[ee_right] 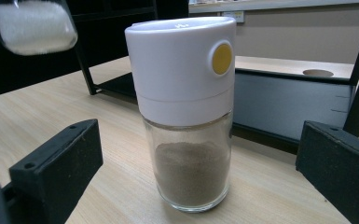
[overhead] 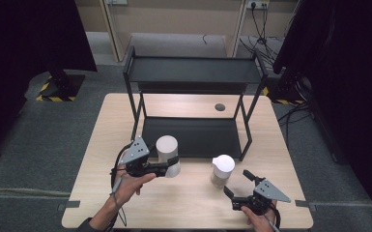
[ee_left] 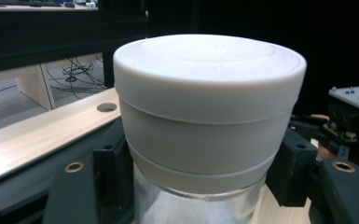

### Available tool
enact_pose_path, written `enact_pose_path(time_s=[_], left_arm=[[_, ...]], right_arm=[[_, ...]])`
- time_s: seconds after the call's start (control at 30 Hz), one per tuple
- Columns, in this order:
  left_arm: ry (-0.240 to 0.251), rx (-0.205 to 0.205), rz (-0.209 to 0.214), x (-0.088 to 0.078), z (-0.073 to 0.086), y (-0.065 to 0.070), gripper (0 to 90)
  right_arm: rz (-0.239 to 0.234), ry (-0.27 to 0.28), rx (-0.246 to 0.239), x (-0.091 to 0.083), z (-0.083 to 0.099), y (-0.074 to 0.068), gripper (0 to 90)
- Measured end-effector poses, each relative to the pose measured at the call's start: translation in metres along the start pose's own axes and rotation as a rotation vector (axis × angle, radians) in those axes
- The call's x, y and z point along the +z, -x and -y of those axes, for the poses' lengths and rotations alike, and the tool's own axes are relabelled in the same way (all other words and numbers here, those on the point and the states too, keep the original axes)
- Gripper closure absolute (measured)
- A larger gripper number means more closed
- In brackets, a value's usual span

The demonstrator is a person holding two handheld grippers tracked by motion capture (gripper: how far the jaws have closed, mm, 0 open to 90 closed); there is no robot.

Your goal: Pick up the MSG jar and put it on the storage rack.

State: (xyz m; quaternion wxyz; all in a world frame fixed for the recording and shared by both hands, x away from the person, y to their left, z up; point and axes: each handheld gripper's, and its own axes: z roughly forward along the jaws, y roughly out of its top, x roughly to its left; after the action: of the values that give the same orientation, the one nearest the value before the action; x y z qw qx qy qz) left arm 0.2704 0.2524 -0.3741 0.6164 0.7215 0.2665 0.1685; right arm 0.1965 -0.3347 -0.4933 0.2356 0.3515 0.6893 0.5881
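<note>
The left gripper (overhead: 166,166) is clamped on a glass shaker jar with a wide white cap (overhead: 167,153), its black pads pressing the jar just under the cap, and it holds the jar clear of the light wooden table (overhead: 101,159), in front of the lower tray of a black two-tier metal shelf rack (overhead: 192,72). Judging by this, the work is about putting the jars on the rack: the pick-up of this one looks done, while carrying it over and setting it down is left. The second jar — a glass shaker with a white cap and a yellow button, part-filled with brown powder (ee_right: 186,112) — stands untouched on the table just in front of the rack's right leg. The right gripper (overhead: 239,186) sits near it with its jaws spread wide on either side of the jar, holding nothing. Counted: two shaker jars, two grippers, one rack with two trays — both bare — and one round cable hole (overhead: 220,107) in the tabletop.
</note>
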Motion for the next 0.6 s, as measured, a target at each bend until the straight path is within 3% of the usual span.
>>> enact_pose_path(time_s=[0.47, 0.6], left_arm=[[0.027, 0.023, -0.011, 0.003, -0.043, -0.01, 35.1], [0.036, 0.004, 0.002, 0.005, -0.054, -0.015, 35.1]], right_arm=[[-0.001, 0.0, 0.001, 0.0, 0.0, 0.0, 0.7], [0.001, -0.001, 0.002, 0.0, 0.0, 0.0, 0.7]])
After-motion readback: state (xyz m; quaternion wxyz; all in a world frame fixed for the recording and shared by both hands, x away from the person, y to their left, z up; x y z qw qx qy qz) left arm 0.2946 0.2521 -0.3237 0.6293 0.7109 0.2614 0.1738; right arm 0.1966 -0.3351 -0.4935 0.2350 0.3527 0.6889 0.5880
